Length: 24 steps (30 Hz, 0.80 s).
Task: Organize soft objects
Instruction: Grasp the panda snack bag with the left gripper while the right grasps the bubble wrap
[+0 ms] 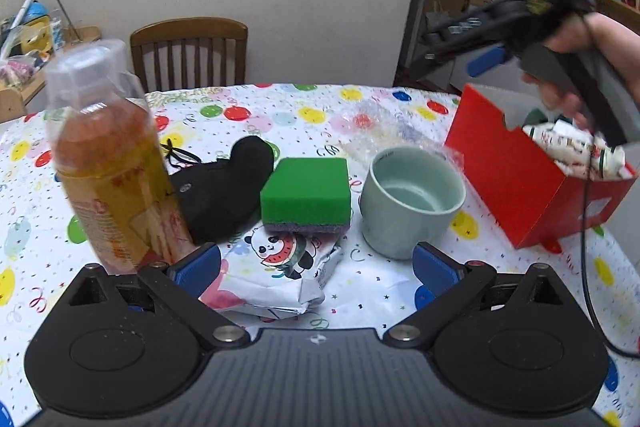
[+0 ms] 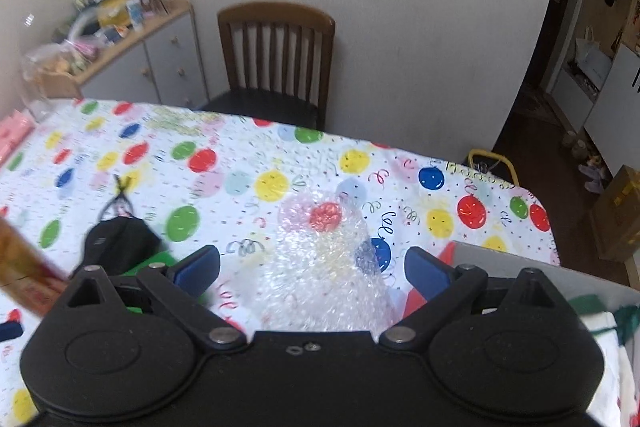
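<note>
In the left wrist view, my left gripper [image 1: 316, 265] is open and empty, low over a folded panda-print cloth [image 1: 276, 273] that lies between its fingers. Behind it sit a green sponge [image 1: 306, 193] and a black soft pouch [image 1: 224, 187]. A red box [image 1: 516, 183] at the right holds a printed cloth [image 1: 576, 147]. My right gripper [image 1: 460, 39] hovers above the box, seemingly open. In the right wrist view, the right gripper [image 2: 312, 267] is open and empty above a sheet of bubble wrap [image 2: 324, 267]; the black pouch [image 2: 116, 243] shows at the left.
An orange drink bottle [image 1: 108, 163] stands close to the left finger. A pale green cup [image 1: 410, 199] sits right of the sponge. Bubble wrap [image 1: 384, 131] lies behind the cup. A wooden chair [image 1: 188, 53] stands at the table's far edge. The tablecloth [image 1: 280, 115] has balloon prints.
</note>
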Each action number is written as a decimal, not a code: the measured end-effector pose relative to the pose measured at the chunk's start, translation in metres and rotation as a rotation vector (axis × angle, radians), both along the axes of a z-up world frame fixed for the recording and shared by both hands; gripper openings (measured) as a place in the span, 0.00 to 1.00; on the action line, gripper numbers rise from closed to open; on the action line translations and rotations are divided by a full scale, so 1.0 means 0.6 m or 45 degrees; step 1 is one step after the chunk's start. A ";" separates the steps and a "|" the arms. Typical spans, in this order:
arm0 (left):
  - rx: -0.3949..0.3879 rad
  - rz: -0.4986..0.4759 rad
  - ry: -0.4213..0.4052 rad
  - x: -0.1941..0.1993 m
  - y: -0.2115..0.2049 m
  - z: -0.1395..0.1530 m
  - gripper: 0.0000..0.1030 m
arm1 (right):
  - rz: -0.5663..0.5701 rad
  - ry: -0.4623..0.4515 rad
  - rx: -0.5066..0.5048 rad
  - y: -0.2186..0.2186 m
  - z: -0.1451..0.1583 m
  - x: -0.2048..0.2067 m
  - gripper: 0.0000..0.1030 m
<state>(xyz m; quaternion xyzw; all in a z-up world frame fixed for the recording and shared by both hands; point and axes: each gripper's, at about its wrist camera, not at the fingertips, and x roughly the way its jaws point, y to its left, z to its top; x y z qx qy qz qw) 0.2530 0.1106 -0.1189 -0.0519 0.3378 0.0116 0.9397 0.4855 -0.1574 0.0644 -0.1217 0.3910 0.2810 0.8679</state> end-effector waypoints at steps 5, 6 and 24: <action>0.066 -0.029 -0.007 0.017 -0.011 -0.018 1.00 | 0.000 0.056 -0.067 0.032 -0.051 0.046 0.96; 0.080 -0.034 -0.002 0.021 -0.013 -0.021 1.00 | -0.007 0.074 -0.075 0.037 -0.062 0.054 0.96; 0.248 0.021 0.176 0.090 -0.030 -0.078 0.99 | 0.035 0.181 -0.170 0.076 -0.150 0.102 0.94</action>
